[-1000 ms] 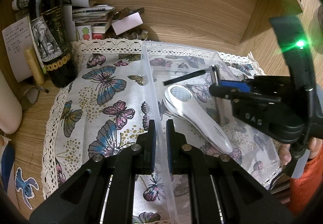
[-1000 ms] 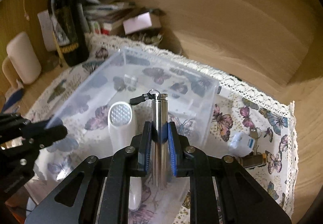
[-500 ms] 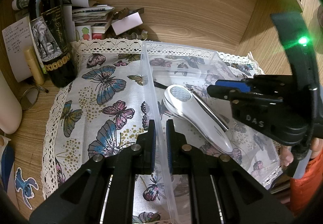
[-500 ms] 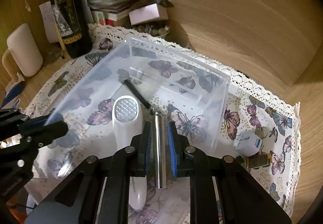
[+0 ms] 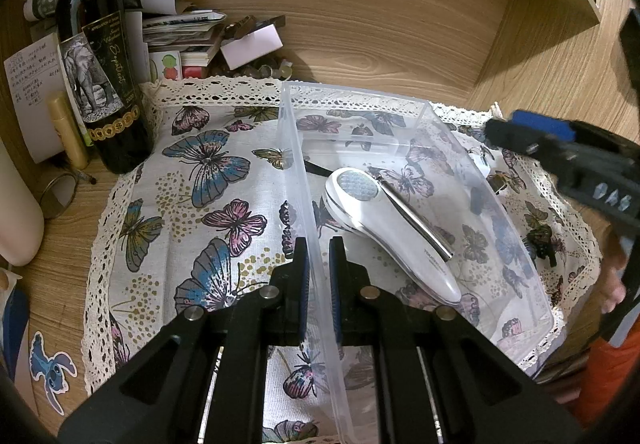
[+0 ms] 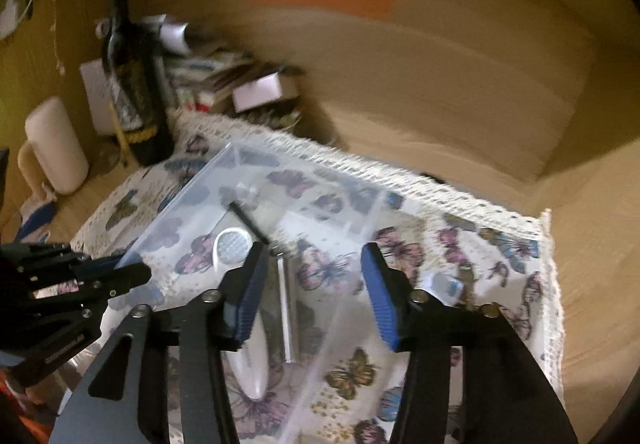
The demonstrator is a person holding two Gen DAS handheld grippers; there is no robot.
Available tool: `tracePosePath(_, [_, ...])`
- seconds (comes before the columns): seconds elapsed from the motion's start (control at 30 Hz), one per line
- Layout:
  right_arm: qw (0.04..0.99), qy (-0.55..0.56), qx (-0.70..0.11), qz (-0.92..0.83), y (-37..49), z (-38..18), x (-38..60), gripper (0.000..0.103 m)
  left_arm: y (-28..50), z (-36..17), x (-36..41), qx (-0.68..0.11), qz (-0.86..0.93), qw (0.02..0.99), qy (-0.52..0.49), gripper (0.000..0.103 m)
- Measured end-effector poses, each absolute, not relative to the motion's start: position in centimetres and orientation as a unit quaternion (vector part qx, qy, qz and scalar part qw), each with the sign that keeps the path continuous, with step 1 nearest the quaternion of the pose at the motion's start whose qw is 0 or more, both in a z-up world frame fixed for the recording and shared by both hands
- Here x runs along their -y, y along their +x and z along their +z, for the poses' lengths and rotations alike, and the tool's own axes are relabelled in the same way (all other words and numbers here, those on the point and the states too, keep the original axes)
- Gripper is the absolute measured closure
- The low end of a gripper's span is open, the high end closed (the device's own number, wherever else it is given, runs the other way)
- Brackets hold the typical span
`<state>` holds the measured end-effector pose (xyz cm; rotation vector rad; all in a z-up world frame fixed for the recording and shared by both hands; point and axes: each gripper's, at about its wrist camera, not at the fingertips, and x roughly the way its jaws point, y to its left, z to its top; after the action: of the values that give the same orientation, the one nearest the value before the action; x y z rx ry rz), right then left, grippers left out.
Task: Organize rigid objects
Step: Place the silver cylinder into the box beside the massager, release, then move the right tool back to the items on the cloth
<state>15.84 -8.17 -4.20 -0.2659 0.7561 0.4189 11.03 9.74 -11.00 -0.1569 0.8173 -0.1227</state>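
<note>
A clear plastic box [image 5: 400, 112] stands on the butterfly cloth [image 5: 208, 180]. My left gripper [image 5: 318, 244] is shut on the box's left wall, near its front end. Inside the box lie a white handheld device [image 5: 384, 220] and, against its right side, a silver metal tube [image 5: 420, 220] with a black strap. My right gripper [image 6: 312, 284] hovers above the box with its jaws opening. The metal tube [image 6: 286, 316] lies below them, released and untouched by the pads.
A dark wine bottle [image 5: 100, 64] and a pile of books and papers [image 5: 180, 36] stand at the back left. A cream mug [image 6: 56, 144] is at the far left. A small white cube [image 6: 442, 284] and a black clip [image 5: 542, 240] lie on the cloth right of the box.
The right gripper lowered the metal tube into the box beside the white device, let go of it, and rose with jaws spreading. The left gripper kept its hold on the box wall.
</note>
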Motion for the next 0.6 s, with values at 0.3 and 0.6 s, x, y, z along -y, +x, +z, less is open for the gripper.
tracePosePath(0.3, [0.922,-0.106,-0.352,0.12,15.4,-3.0,14.6,0.045,11.0,-11.0,-9.6,-0.397,-0.059,0.913,-0.074,0.094])
tracePosePath(0.6, [0.914,-0.072,-0.398,0.026,15.0,-6.4,21.5,0.045,11.0,-10.9,-9.5,-0.397,-0.059,0.913,-0.073,0.094])
